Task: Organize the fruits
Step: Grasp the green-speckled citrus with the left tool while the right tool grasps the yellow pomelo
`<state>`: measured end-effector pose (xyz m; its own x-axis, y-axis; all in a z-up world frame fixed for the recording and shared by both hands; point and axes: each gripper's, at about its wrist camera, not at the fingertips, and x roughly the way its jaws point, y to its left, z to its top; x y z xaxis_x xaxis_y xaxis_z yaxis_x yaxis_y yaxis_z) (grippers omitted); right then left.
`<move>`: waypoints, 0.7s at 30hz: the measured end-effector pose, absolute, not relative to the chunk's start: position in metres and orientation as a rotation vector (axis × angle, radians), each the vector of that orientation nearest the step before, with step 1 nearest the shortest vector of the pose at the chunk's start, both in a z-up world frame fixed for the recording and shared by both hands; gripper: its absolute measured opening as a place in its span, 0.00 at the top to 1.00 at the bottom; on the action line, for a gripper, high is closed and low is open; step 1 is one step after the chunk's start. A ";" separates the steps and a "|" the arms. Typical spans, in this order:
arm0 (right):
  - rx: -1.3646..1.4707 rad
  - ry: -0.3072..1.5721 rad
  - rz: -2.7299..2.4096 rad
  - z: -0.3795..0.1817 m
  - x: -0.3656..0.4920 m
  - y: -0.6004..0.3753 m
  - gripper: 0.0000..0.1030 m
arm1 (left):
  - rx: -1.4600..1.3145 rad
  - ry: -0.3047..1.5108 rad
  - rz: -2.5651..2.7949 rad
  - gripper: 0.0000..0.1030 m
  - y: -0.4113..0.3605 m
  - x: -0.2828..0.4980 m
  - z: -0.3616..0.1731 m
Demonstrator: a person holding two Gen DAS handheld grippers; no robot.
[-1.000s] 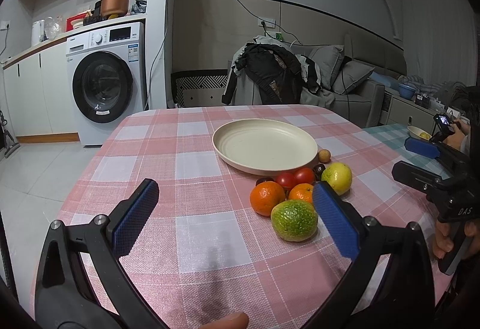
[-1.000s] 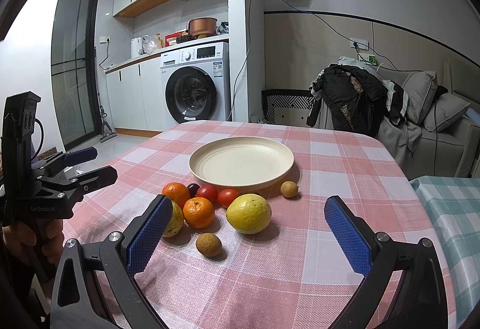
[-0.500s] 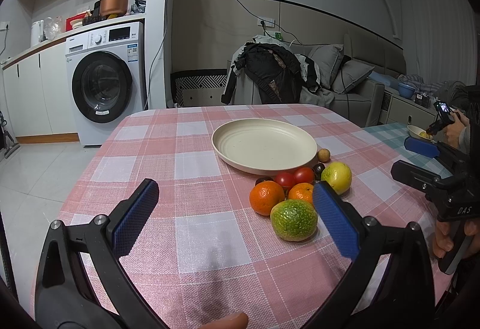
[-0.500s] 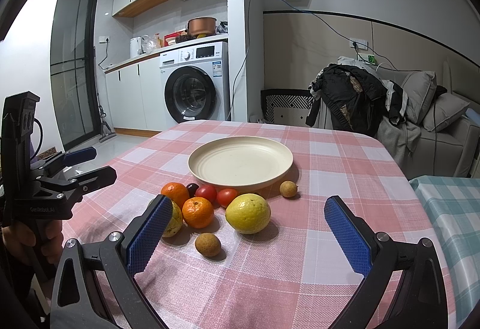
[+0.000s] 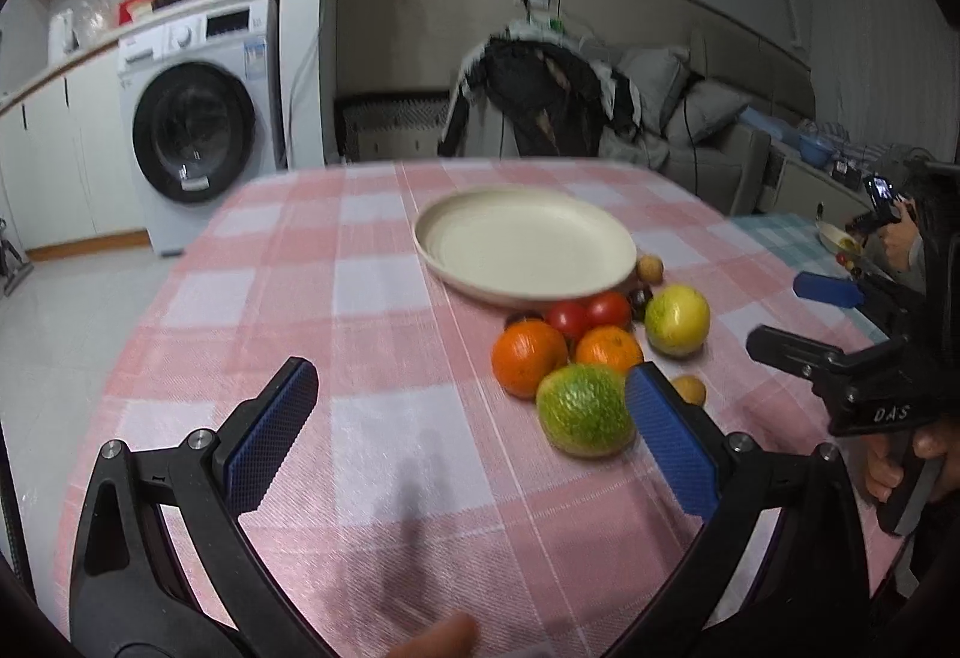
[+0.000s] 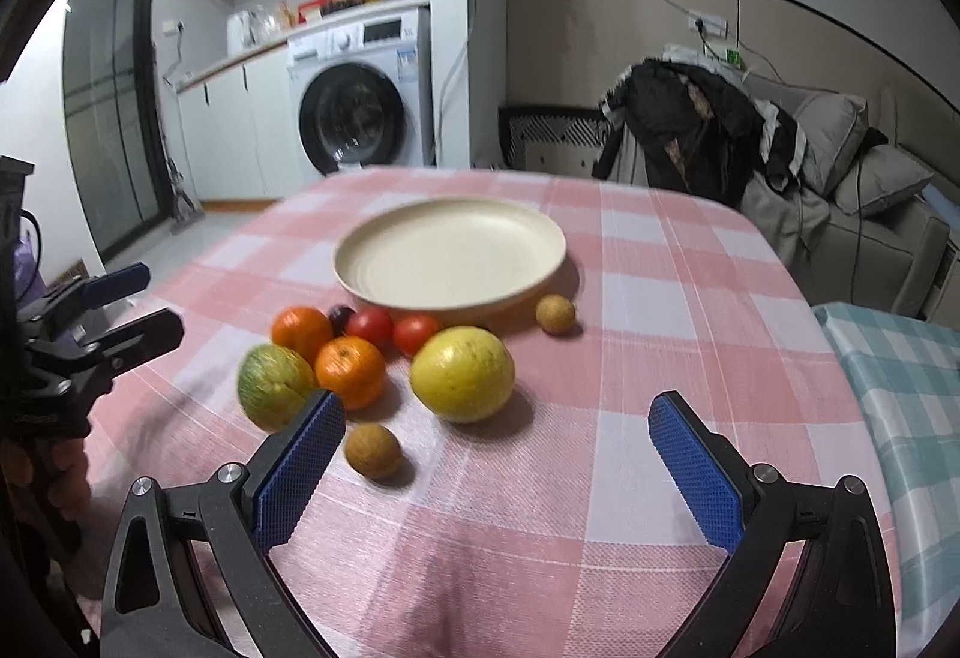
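The dark fruit (image 6: 341, 315) sits mostly hidden behind an orange (image 6: 302, 332) — kind unclear. Both views are motion-blurred, and a fingertip (image 5: 435, 641) is cut off at the bottom edge.

Your fruits sit clustered on the cloth just before the empty cream plate (image 6: 450, 256): two oranges (image 6: 350, 372), two tomatoes (image 6: 393, 329), a yellow citrus (image 6: 462, 374), a green fruit (image 6: 274, 387) (striped), two small brown ones (image 6: 372, 451).
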<state>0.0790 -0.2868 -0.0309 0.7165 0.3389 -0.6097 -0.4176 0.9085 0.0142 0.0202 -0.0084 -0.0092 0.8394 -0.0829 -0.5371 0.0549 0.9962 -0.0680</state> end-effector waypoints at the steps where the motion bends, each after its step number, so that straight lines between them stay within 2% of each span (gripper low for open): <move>1: -0.120 0.667 0.427 -0.032 0.082 -0.287 0.00 | -0.058 0.592 -0.084 0.01 -0.009 0.024 -0.012; 6: -0.098 0.745 0.427 -0.039 0.100 -0.283 0.01 | -0.053 0.654 -0.109 0.14 -0.015 0.034 -0.021; 16: -0.060 0.833 0.508 -0.049 0.127 -0.267 0.15 | -0.015 0.709 -0.183 0.16 -0.041 0.048 -0.029; 18: -0.067 0.854 0.511 -0.052 0.131 -0.263 0.24 | -0.013 0.724 -0.195 0.16 -0.045 0.052 -0.030; 21: -0.053 0.875 0.506 -0.057 0.137 -0.261 0.30 | -0.008 0.751 -0.197 0.18 -0.050 0.060 -0.033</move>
<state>0.1370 -0.2610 -0.0567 0.5312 0.4028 -0.7453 -0.4455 0.8811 0.1587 0.0604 -0.0499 -0.0334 0.7134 -0.1803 -0.6771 0.1745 0.9816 -0.0775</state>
